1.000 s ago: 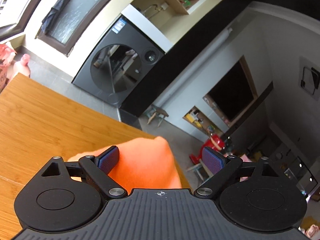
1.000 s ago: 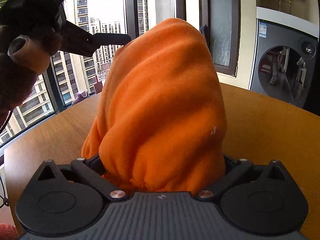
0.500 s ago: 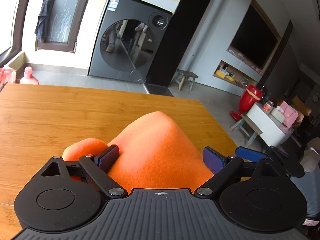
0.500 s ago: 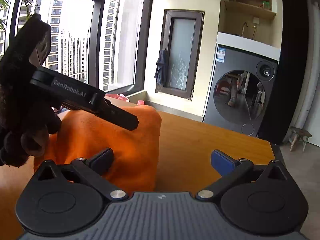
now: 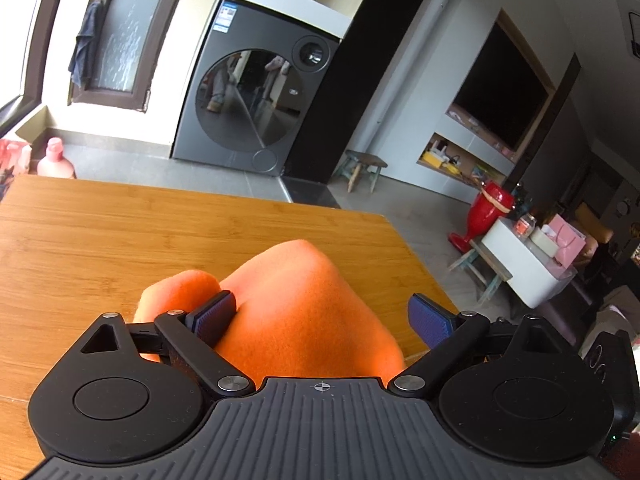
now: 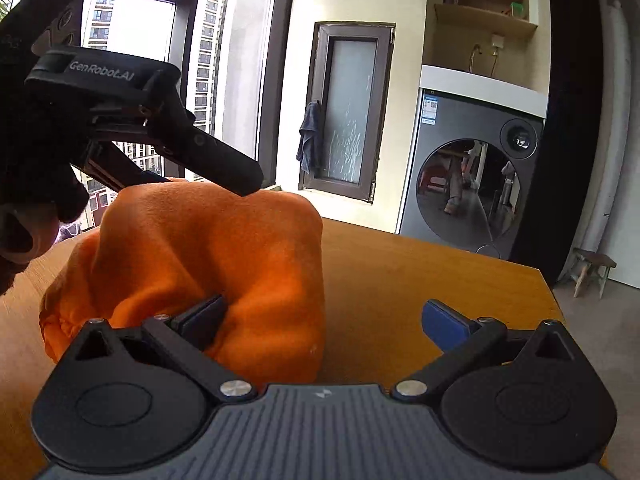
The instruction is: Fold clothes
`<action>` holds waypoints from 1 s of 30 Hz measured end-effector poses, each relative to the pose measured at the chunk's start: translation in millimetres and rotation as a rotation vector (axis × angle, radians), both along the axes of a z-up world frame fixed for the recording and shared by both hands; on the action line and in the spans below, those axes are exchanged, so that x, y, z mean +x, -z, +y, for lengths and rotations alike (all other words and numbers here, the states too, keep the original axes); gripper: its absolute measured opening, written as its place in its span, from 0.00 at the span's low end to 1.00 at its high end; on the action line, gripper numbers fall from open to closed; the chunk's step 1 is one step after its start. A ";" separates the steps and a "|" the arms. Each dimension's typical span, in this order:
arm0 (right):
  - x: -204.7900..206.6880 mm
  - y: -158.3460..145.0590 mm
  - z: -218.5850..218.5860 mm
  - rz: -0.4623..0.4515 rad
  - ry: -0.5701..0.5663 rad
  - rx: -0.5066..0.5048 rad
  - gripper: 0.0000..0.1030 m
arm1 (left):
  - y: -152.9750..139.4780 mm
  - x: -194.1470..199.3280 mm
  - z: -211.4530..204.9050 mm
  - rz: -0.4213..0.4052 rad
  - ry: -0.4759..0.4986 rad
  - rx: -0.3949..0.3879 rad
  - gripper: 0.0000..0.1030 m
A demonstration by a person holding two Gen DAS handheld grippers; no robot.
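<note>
An orange garment point(image 5: 300, 280) lies bunched in a heap on the wooden table point(image 5: 120, 232). My left gripper point(image 5: 320, 318) straddles it, and its jaws are opening. The left pad point(image 5: 212, 316) touches the cloth, while the right pad point(image 5: 430, 322) stands apart from it. In the right wrist view the garment point(image 6: 208, 248) sits left of centre. My right gripper point(image 6: 324, 320) is open, with its left pad point(image 6: 204, 320) against the heap's side and its right pad point(image 6: 444, 324) over bare table point(image 6: 420, 272). The left gripper point(image 6: 140, 120), held by a dark-gloved hand, hovers over the heap's top.
A grey washing machine point(image 5: 256, 104) stands beyond the table's far edge. The table's right edge point(image 5: 420, 276) drops to a tiled floor with a small stool point(image 5: 362, 168), a red vase point(image 5: 486, 208) and a low white table point(image 5: 528, 268). A pink bottle point(image 5: 56, 160) stands far left.
The garment, lifted and draped over my right gripper a second ago, has dropped into a heap on the table. The right jaws have opened wide. The left gripper has rolled level and widened slightly.
</note>
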State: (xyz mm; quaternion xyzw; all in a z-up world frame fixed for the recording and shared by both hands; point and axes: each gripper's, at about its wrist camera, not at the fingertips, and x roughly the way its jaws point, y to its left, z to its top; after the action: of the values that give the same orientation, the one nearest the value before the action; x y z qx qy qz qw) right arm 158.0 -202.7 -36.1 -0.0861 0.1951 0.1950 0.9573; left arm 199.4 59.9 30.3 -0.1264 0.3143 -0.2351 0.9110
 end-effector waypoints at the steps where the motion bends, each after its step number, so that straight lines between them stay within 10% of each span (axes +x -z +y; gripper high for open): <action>1: -0.2 0.2 -0.2 0.000 0.001 0.003 1.00 | -2.6 -4.5 -0.5 -0.009 -0.008 0.026 0.94; 8: -6.0 2.0 0.2 -0.001 0.007 0.009 1.00 | -7.9 -34.9 -1.7 -0.035 -0.060 0.111 0.94; 16: -0.9 1.8 -9.9 0.036 0.032 0.072 1.00 | 37.9 -52.7 45.7 0.181 -0.153 -0.161 0.95; 20: 1.6 2.6 -14.4 0.054 0.047 0.101 1.00 | 25.7 -57.6 36.0 0.080 0.007 -0.289 0.92; 25: 4.8 4.4 -26.1 0.077 0.134 0.155 1.00 | 8.8 -66.1 26.1 -0.065 0.110 -0.308 0.92; 30: 9.5 6.6 -30.6 0.109 0.142 0.180 1.00 | 44.6 -53.5 22.4 0.117 -0.002 -0.180 0.93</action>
State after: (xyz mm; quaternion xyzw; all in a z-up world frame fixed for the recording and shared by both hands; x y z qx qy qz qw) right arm 167.5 -233.3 -42.8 0.0249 0.2342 0.1477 0.9606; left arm 145.9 82.2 -14.3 -0.2214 0.3445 -0.2538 0.8763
